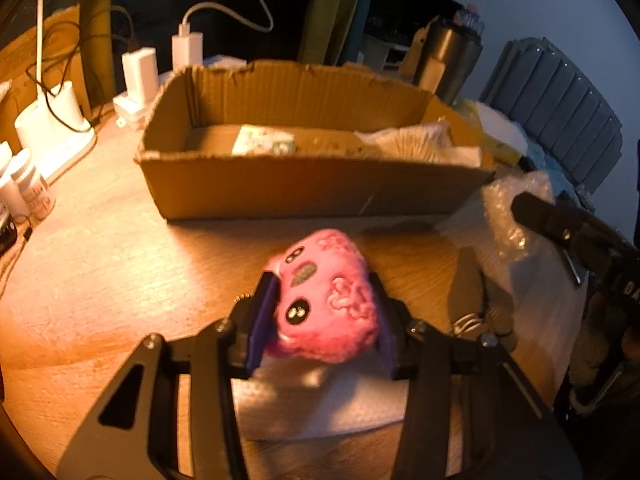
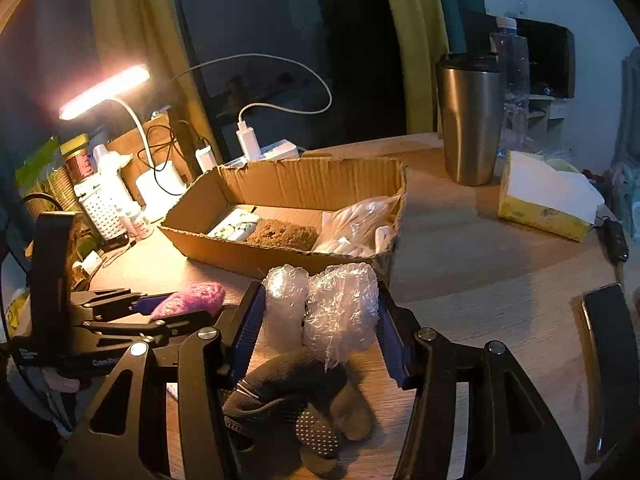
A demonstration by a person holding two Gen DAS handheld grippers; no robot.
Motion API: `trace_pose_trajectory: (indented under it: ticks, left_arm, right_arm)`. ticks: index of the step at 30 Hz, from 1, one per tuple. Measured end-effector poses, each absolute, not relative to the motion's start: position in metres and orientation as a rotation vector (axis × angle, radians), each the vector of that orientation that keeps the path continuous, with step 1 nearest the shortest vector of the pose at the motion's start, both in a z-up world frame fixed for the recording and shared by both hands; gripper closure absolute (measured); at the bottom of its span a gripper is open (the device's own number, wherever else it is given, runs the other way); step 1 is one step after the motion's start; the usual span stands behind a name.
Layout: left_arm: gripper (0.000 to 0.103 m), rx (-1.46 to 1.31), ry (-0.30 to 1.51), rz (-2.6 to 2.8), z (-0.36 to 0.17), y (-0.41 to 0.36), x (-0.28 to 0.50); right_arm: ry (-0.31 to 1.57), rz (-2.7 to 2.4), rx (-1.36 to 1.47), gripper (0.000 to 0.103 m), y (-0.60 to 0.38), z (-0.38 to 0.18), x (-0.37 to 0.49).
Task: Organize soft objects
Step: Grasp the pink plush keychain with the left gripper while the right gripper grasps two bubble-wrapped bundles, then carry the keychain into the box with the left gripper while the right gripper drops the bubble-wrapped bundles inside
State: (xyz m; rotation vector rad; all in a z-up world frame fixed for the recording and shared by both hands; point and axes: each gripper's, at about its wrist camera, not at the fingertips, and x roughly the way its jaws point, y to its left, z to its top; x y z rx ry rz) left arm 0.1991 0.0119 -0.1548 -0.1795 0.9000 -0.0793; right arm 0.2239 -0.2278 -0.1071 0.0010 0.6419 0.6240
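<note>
The box (image 1: 312,184), upper centre, already holds a packet (image 2: 236,229) and a bag (image 2: 356,224). Below it, the right gripper (image 2: 320,312) clamps bubble wrap (image 2: 340,308); the left gripper (image 1: 324,312) clamps a pink toy (image 1: 326,296). A glove (image 2: 296,400), bottom centre, remains loose.

The left wrist camera sits low over the bench (image 1: 100,248), close behind its own fingers (image 1: 262,312), and faces the long side of the cardboard box (image 1: 312,188). The right wrist camera sits a little higher and further right, and faces the same box (image 2: 288,208) from its corner. Both views share the box, the white chargers (image 1: 187,50) at the far edge, and each sees the other gripper (image 2: 132,312).
</note>
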Motion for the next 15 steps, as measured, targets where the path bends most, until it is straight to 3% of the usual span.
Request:
trace_pose_trajectory:
  ticks: [15]
  left_arm:
    - [0.058, -0.185, 0.765, -0.094, -0.110, 0.021, 0.179]
  right_arm:
    - [0.612, 0.620, -0.023, 0.047, -0.221, -0.093, 0.215]
